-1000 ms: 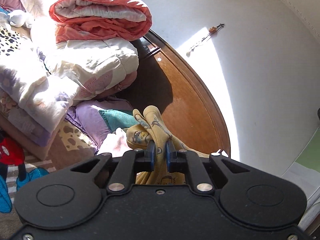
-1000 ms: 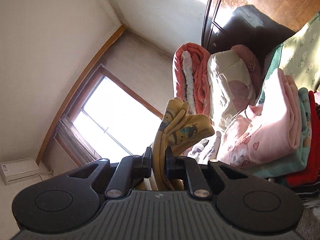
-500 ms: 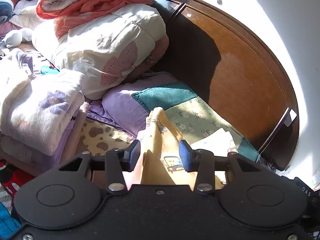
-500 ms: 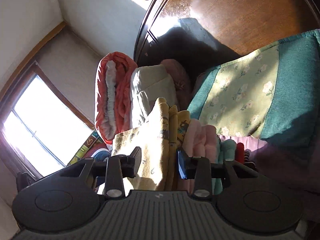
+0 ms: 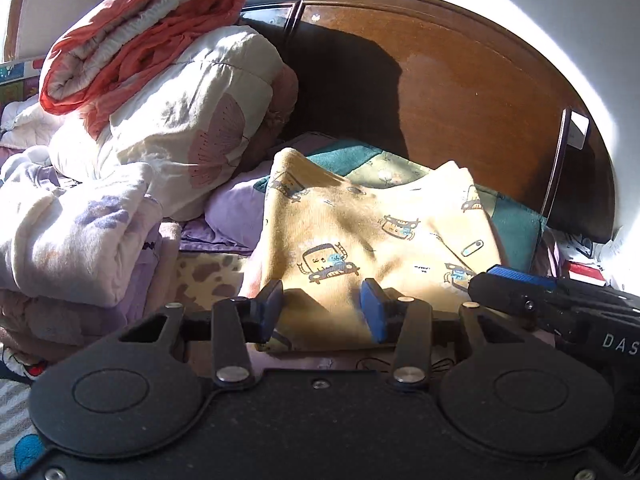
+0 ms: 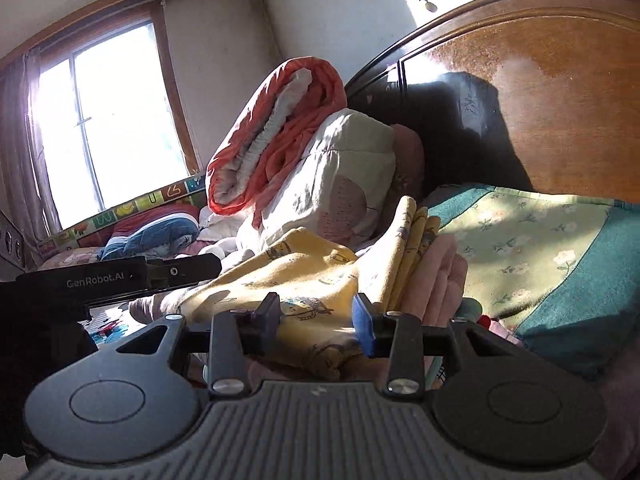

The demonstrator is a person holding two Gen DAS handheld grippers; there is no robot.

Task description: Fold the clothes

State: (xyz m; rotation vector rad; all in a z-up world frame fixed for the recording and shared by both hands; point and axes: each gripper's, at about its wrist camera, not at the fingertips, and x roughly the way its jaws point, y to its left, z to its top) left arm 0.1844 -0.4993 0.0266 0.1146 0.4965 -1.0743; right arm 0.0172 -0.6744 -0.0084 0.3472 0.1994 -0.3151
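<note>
Through the left wrist view, the folded yellow garment [image 5: 372, 240], printed with little cartoon robots, lay flat on a pile of clothes in front of the wooden headboard [image 5: 472, 92]. The left tool [image 5: 322, 310] sat at the garment's near edge, its jaws having just been opening; they stood apart with the cloth lying loose between them, the blue pads [image 5: 370, 314] not pressing it. The right tool [image 5: 496, 276] reached in at the garment's right corner. Left of the garment, against the headboard, rose a cream quilt [image 5: 180, 136] with a rolled orange blanket [image 5: 132, 36] on top. Through the right wrist view, the same yellow garment [image 6: 320, 276] lay before the right tool [image 6: 316, 316], whose jaws had likewise just been opening and stood apart around the loose cloth without gripping it. A floral green pillow [image 6: 532, 248] lay right of the garment, under the headboard [image 6: 540, 92]. The left tool [image 6: 160, 272] came in from the garment's left.
</note>
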